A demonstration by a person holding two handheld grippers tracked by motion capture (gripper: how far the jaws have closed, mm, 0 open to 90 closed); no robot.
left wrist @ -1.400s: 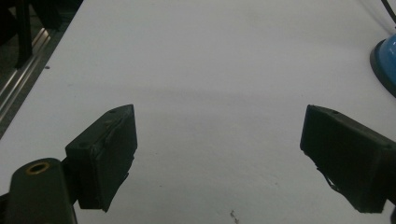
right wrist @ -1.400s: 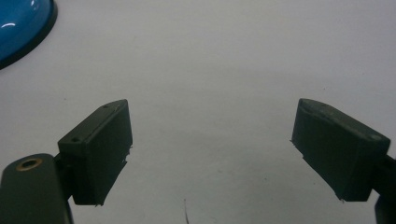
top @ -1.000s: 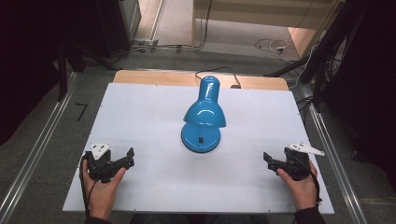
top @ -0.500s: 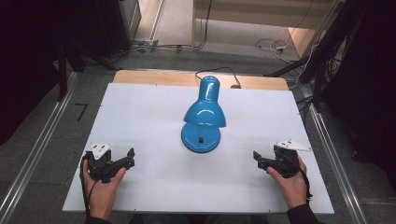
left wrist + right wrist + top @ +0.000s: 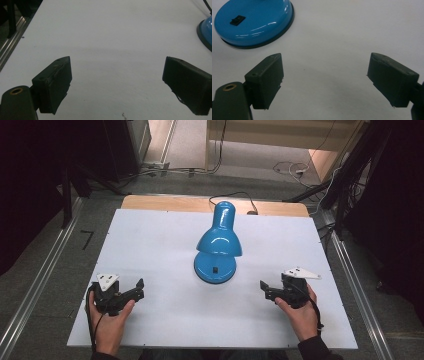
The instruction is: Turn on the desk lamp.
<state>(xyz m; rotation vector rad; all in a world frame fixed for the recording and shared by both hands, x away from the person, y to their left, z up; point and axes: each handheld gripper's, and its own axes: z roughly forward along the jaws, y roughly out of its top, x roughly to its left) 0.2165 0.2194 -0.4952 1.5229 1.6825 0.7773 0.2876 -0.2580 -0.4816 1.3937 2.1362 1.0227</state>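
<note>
Nearest the person, the left gripper (image 5: 134, 290) sat low over the white table (image 5: 150, 245), held in the left hand (image 5: 107, 320). Its jaws stood wide apart with nothing between them; in the left gripper view only bare table lay in the gap ahead of the left gripper (image 5: 117, 82). The grey three-cornered plate rode on its top, and the cable trailed back toward the person's wrist.

The right gripper (image 5: 265, 290) was held at about the same nearness in the right hand (image 5: 300, 312), and its jaws pointed inward across the table toward the left gripper. They too were spread wide and held nothing; the right gripper view showed empty table between the jaws of the right gripper (image 5: 324, 82).

Farther out, ahead of and between the two grippers, stood the blue desk lamp (image 5: 217, 247). Its round base (image 5: 254, 22) lay just beyond the right gripper's jaw tips and off to one side of them, near but not touching, with a small black switch (image 5: 237, 19) on top. From the left gripper, the base's edge (image 5: 206, 31) appeared well ahead and far to the side. The lamp's shade leaned over the base, and its black cord (image 5: 235, 196) ran off beyond it toward the table's far edge.
</note>
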